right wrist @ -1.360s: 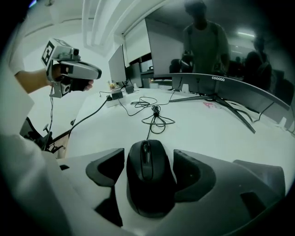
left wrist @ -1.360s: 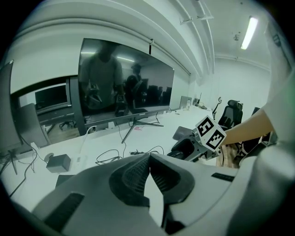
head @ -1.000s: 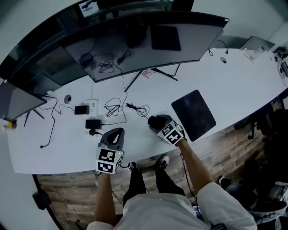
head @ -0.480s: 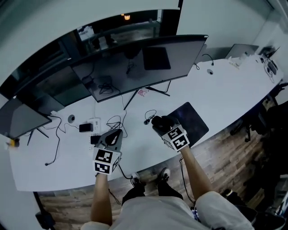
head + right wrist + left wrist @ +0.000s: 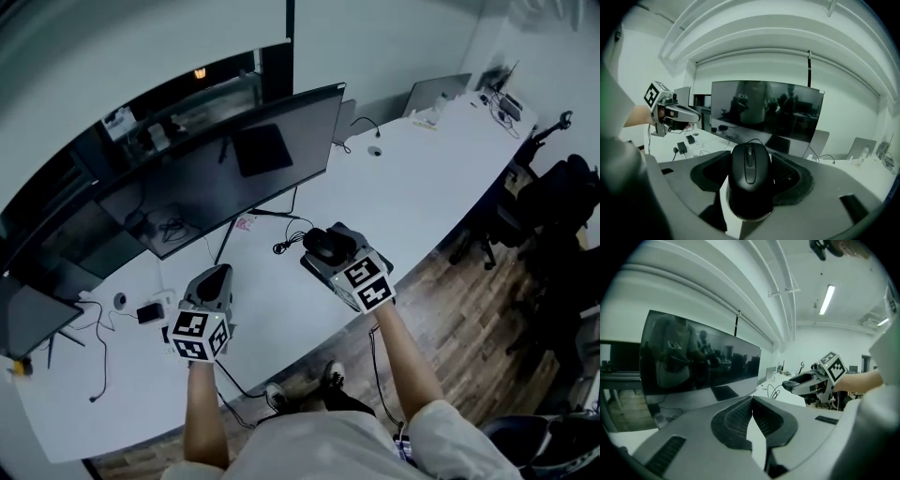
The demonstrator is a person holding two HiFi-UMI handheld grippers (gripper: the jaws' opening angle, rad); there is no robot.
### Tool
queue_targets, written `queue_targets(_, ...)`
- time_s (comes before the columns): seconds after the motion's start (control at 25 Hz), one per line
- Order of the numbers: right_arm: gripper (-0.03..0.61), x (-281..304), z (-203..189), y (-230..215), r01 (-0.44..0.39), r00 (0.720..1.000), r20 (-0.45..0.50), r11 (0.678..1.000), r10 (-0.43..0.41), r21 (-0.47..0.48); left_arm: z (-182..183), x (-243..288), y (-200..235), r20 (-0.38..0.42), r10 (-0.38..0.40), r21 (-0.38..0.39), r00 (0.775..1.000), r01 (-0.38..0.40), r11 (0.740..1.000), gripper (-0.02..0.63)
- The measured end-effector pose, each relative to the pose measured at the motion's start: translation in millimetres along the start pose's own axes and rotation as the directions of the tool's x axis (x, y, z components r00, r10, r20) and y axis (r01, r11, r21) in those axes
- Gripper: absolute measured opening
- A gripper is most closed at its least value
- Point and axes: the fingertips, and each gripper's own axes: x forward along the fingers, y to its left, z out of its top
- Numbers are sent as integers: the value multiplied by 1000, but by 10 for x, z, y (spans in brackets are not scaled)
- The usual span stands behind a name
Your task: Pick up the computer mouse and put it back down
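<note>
A black computer mouse sits between the jaws of my right gripper, held up above the white desk. In the right gripper view the mouse fills the gap, and both pads press on its sides. Its thin cable trails down to the desk behind it. My left gripper hovers to the left over the desk's front edge. Its pads meet with nothing between them in the left gripper view. Each gripper shows in the other's view: the right gripper and the left gripper.
A wide curved monitor stands on thin legs behind both grippers. A power strip with adapters and cables lies at the left, beside a second screen. A laptop sits far right on the desk, and an office chair beyond its end.
Both grippers have risen away from the desk. The right one carried the mouse up with it. The head view has tilted up and now takes in more of the room.
</note>
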Motion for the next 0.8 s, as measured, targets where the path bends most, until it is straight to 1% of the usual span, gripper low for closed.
queue_targets(0.12,281,-97,-80,-239,29,999,-20,1000,-29,-5,86,249,-145,31,-22,-18,999,22,1000,15)
queue_targets(0.28,281,-171,-280,-490,71,997,-39,997,-70,18,25,524,-345,16,-46,-22,999,47,999,15)
queue_targets(0.44,281,-147,-610,-671,96,993,-71,993,-91,62,-164,703,-523,-29,-63,-29,998,62,998,15)
queue_targets(0.6,281,-49,-1004,-804,87,990,-116,991,-75,99,-360,830,-689,-78,-71,-22,994,69,997,15)
queue_targets(0.8,281,178,-1480,-922,79,984,-168,985,-54,150,-590,963,-757,-139,-67,-6,988,66,998,15)
